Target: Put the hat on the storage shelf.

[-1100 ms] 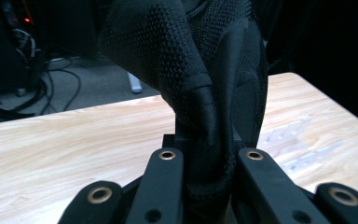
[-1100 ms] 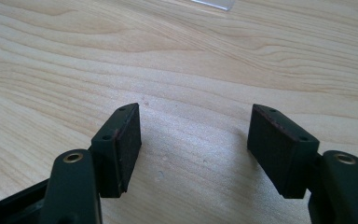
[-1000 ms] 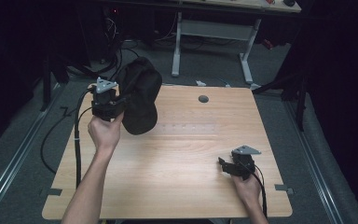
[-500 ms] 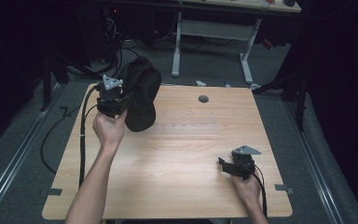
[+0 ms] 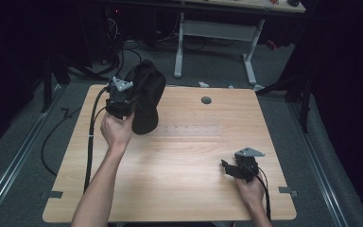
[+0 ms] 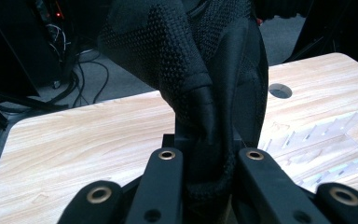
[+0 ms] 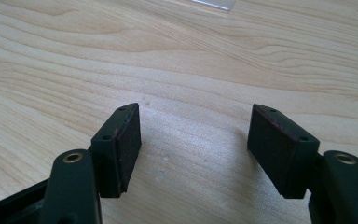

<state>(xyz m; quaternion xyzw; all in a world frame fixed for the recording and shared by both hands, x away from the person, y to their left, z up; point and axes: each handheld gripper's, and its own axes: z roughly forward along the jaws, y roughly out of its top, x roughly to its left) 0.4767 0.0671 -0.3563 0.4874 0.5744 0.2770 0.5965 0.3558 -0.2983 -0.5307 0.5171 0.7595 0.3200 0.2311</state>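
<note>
A black mesh fabric bag stands over the table's far left corner. My left gripper is shut on a fold of it, held up by the hand from the left side. In the left gripper view the bag rises between the two jaws, which pinch a bunched strip of cloth at my left gripper. My right gripper rests low at the table's near right, open, with bare wood between its pads; in its own view my right gripper holds nothing.
The wooden table has a round cable hole near its far edge. A clear plastic piece lies flat on the wood right of the bag. Cables trail off the table's left side, and a white desk frame stands behind.
My left hand has shifted slightly to the right and a little lower, carrying the bag with it. The right gripper has stayed where it was.
</note>
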